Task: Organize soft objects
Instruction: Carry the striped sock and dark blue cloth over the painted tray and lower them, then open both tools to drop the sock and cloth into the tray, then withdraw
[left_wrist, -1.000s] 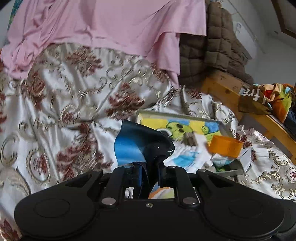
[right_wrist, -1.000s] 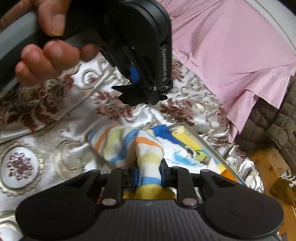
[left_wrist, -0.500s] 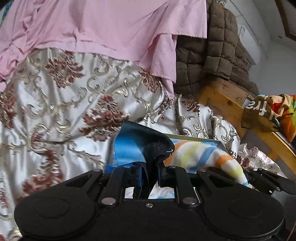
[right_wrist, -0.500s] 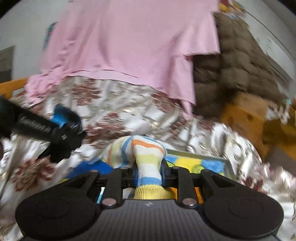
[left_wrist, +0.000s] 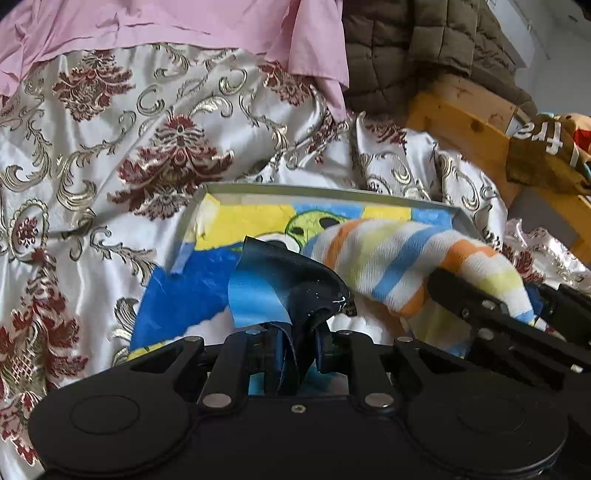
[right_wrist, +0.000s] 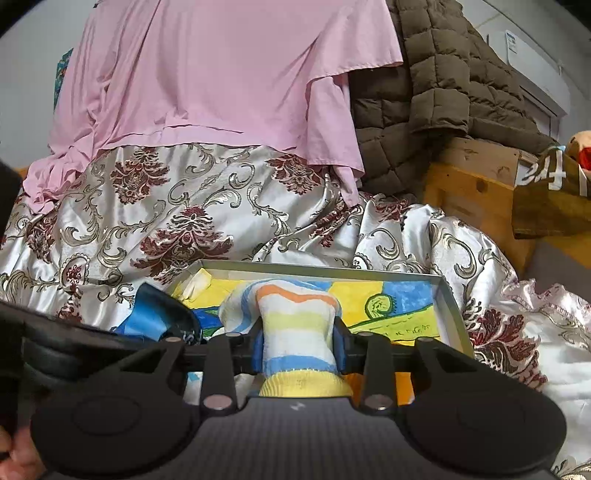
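Both soft items hang over the shallow tray, so the step in hand looks like the drop-off. The right gripper is opening its jaws with the striped sock between them, the pads seemingly only just easing off it (the sock's toe droops toward the tray's picture-printed floor at 12 o'clock). The left gripper is clamped on a dark blue cloth, which sticks up from its fingers with the tray's left half beyond it, the sock at its 2 o'clock. Next, I judge, the right hand must draw clear of the sock, then the left must release its cloth beside it.
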